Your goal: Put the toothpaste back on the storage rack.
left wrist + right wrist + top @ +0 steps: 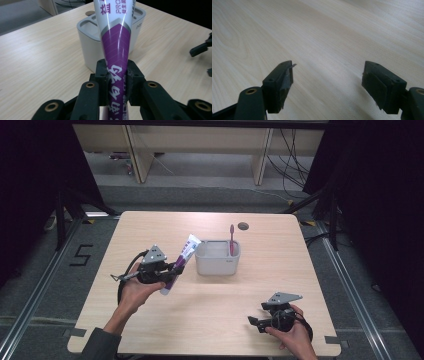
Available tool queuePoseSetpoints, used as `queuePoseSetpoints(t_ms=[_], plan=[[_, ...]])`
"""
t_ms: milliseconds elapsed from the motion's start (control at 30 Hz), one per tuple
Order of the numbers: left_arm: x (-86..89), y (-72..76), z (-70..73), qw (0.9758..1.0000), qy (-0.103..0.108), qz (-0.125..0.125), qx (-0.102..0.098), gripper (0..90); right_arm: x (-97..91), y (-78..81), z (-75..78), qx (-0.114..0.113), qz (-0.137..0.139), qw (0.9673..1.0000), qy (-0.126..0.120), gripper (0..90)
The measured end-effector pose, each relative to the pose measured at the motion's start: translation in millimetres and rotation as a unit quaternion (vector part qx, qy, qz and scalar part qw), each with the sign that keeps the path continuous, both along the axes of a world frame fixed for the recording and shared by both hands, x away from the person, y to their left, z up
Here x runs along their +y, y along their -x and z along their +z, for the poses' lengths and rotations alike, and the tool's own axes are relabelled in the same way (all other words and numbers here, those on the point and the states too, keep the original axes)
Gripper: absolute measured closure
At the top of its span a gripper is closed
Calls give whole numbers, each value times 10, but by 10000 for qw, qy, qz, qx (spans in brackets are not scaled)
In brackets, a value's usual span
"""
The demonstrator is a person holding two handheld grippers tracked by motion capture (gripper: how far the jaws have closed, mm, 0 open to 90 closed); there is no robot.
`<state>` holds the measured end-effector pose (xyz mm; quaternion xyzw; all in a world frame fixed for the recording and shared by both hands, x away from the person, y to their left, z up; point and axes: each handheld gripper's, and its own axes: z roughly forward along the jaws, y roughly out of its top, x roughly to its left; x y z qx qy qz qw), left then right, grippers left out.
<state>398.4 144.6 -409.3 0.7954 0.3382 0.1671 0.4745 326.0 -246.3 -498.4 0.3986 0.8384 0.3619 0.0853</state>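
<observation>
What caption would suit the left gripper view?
Left gripper clamps a purple-and-white tube before a grey holder on the table.

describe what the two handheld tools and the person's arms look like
Both are black two-jaw devices. The left tool and the right tool each carry a grey three-cornered plate on top, and a black cable loops from the left one. Up close, the jaws are black blocks with worn pads and brass-coloured rivets at the joints. The left forearm wears a dark grey sleeve; no sleeve is visible at the right hand.
</observation>
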Motion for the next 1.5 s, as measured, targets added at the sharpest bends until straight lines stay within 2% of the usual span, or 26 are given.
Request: queuePoseSetpoints(t_ms=[33, 133, 167, 200, 333, 367, 433, 533, 633, 667, 700, 767, 800, 900, 1000, 1033, 1067, 1100, 1133, 1200, 1300, 1433, 1500], plan=[[-13, -13, 10, 10000, 21, -19, 24, 750, -2, -2, -2, -20, 9, 10000, 29, 259], [-48, -47, 42, 9999, 149, -15, -71, 750, 1, -5, -4, -89, 53, 9999, 29, 259], [-63, -56, 52, 9997, 220, 20, -93, 750, 14, -10, -23, -160, 43, 9999, -48, 259], [-74, -74, 61, 9995, 282, 12, -122, 750, 10, -15, -21, -202, 75, 9998, -4, 259], [-124, -130, 108, 9988, 408, 67, -244, 750, 10, -17, -24, -182, 76, 9998, -28, 259], [-137, -145, 121, 9985, 452, 89, -297, 750, 10, -3, -13, -72, 9, 10000, -7, 259], [-164, -170, 147, 9981, 507, 68, -356, 750, 5, -3, -8, -44, 12, 10000, 27, 259], [-228, -203, 205, 9967, 639, 176, -469, 750, 18, 2, -18, -76, -40, 9999, -53, 259], [-289, -247, 261, 9953, 726, 249, -595, 750, 18, 4, -18, -77, -39, 9999, -55, 259], [-310, -263, 278, 9945, 777, 266, -648, 750, 6, 0, -6, -59, 35, 10000, 15, 259], [-331, -282, 296, 9944, 811, 241, -626, 751, 5, -1, -5, -57, 25, 10000, 17, 259], [-384, -310, 323, 9938, 776, 301, -738, 750, 17, 0, -18, -97, -19, 9999, -53, 259], [-408, -331, 336, 9939, 781, 295, -723, 750, 15, -2, -19, -119, 1, 9999, -39, 259], [-477, -362, 366, 9924, 870, 348, -800, 750, 25, 10, -16, -29, -59, 10000, -69, 259], [-539, -398, 395, 9905, 966, 427, -885, 750, 8, -17, -24, -180, 96, 9998, -4, 259], [-566, -411, 405, 9892, 1008, 507, -931, 750, 7, -18, -27, -178, 97, 9998, -2, 259], [-587, -429, 418, 9891, 1015, 508, -937, 750, 1, -20, -20, -135, 136, 9998, 42, 259], [-612, -447, 428, 9886, 1048, 511, -951, 750, -1, -13, 1, -107, 122, 9997, 190, 259], [-636, -462, 438, 9881, 1048, 529, -992, 750, 21, 10, -12, 1, -13, 10000, -10, 259], [-683, -490, 452, 9879, 1072, 540, -987, 750, 15, -1, -19, -61, 54, 10000, 12, 259], [-758, -527, 459, 9873, 1044, 529, -1071, 750, 16, -1, -17, -48, 43, 10000, 1, 259], [-841, -589, 450, 9867, 1079, 537, -1087, 750, 15, -1, -12, -59, 87, 9999, 40, 259], [-889, -624, 436, 9869, 1005, 571, -1126, 750, 19, -2, -17, -83, 94, 9999, 14, 259]])
